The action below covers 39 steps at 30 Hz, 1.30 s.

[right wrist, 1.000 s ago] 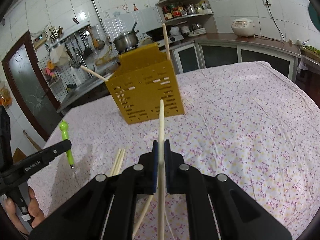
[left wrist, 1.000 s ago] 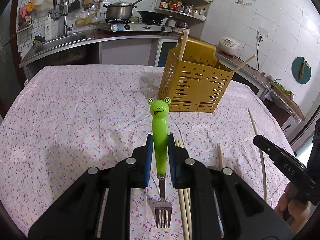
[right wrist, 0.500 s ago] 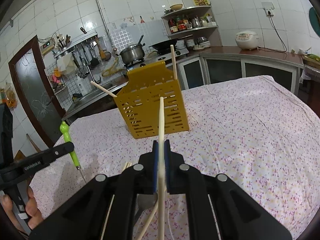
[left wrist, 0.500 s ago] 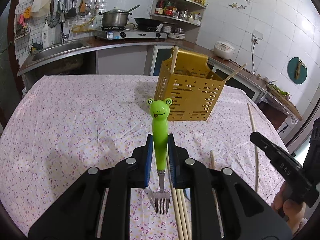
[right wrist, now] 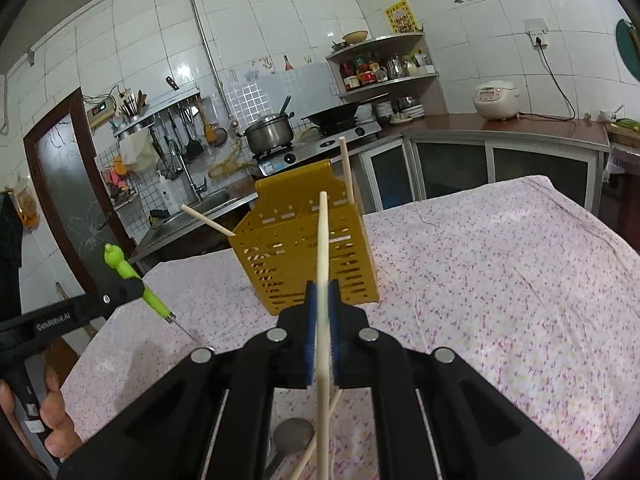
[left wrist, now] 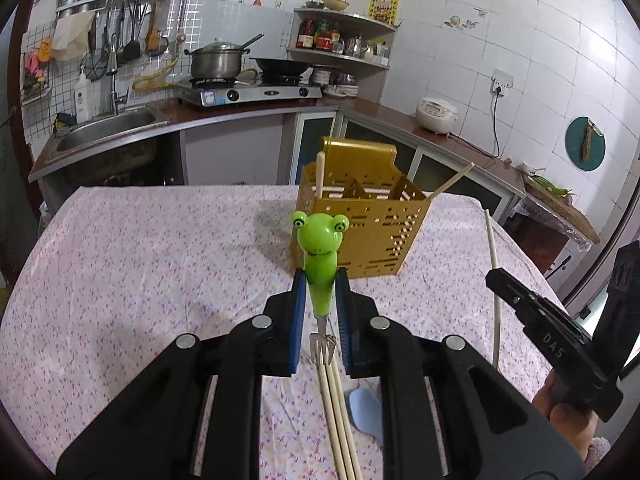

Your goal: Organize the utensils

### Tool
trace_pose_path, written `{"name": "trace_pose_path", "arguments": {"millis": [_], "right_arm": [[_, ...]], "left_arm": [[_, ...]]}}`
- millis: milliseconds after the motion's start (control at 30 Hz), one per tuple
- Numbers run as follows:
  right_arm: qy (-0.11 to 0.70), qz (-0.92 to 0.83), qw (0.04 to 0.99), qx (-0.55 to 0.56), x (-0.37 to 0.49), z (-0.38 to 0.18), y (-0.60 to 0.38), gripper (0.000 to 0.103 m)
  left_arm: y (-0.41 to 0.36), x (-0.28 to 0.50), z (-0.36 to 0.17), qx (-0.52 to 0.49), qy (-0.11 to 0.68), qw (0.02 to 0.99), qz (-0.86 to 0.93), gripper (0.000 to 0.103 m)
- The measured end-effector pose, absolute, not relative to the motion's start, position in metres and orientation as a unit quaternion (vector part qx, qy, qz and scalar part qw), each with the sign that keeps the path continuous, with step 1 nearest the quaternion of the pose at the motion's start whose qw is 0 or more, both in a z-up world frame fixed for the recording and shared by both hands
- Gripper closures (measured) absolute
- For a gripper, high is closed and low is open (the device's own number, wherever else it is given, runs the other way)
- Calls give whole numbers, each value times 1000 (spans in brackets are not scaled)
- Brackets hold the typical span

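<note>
My left gripper point(left wrist: 320, 276) is shut on the green frog-handled fork point(left wrist: 319, 248), frog head up and tines point(left wrist: 323, 350) hanging down above the table. My right gripper point(right wrist: 322, 292) is shut on one pale wooden chopstick point(right wrist: 323, 240) that stands nearly upright. The yellow slotted utensil caddy point(left wrist: 372, 232) stands ahead of both grippers on the flowered tablecloth, with two chopsticks point(right wrist: 346, 172) leaning in it. In the right wrist view the left gripper point(right wrist: 120, 292) with the fork point(right wrist: 120, 264) hangs to the left of the caddy point(right wrist: 312, 256).
Loose chopsticks point(left wrist: 336, 400) and a light blue spoon point(left wrist: 364, 412) lie on the cloth under the left gripper. A metal spoon bowl point(right wrist: 292, 432) lies under the right gripper. Kitchen counters, a sink and a stove stand behind the table.
Both grippers have risen, lifting the fork and the chopstick higher above the cloth. The caddy now sits lower and nearer in both views. Both grips are unchanged.
</note>
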State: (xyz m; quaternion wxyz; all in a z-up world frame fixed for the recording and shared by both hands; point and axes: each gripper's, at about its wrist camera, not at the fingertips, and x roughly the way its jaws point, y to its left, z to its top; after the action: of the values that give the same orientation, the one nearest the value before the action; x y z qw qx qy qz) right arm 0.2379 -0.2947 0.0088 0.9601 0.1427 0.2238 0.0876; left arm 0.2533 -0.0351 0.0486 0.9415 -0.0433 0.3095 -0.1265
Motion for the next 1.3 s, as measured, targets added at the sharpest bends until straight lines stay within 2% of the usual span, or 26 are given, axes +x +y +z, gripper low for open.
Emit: {"name": "trace_pose_path", "arguments": {"millis": [200, 467, 633, 933, 1300], "right_arm": [[212, 93, 961, 155, 239, 12, -301, 94], [218, 70, 965, 129, 249, 13, -301, 99], [301, 73, 940, 145, 278, -16, -311, 98], [417, 40, 903, 93, 327, -73, -302, 95], [459, 30, 885, 69, 354, -88, -288, 90]], "left_arm": [[-39, 258, 53, -45, 307, 942, -131, 89], [-40, 262, 52, -41, 306, 941, -135, 89], [-35, 266, 48, -50, 315, 938, -137, 89], [-31, 264, 46, -45, 318, 937, -136, 89], [-19, 272, 38, -51, 331, 933, -131, 89]]}}
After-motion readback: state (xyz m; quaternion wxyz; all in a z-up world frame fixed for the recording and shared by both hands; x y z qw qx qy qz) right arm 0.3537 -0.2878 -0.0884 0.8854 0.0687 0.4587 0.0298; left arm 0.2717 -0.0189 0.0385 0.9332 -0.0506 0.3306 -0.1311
